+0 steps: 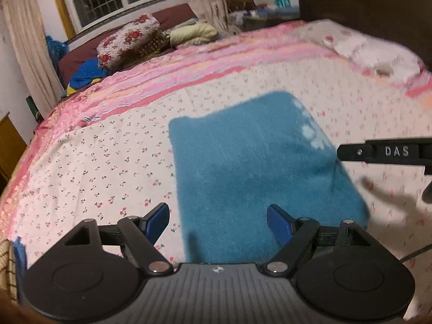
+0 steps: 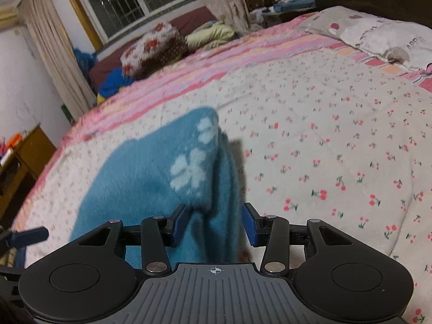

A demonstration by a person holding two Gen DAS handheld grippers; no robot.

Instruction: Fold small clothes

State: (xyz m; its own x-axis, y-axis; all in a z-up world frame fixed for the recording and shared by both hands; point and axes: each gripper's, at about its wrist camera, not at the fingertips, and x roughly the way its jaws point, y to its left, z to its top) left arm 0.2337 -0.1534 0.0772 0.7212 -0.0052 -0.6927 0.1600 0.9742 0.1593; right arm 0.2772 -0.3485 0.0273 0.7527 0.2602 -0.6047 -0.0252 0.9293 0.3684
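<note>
On the cherry bedspread (image 1: 108, 162) lies a blue fuzzy cloth (image 1: 243, 162). The left gripper (image 1: 218, 222) is wide open, holding nothing. The right gripper (image 2: 214, 222) is half open around the cloth's edge, maybe not pinching it.

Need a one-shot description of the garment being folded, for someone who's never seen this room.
Start at the big bed with the cherry-print quilt. In its middle lies a fuzzy teal garment, folded into a rough rectangle, its right edge between the pads of the right claw. It is the only teal piece there, with pale paw-like prints along one edge.
</note>
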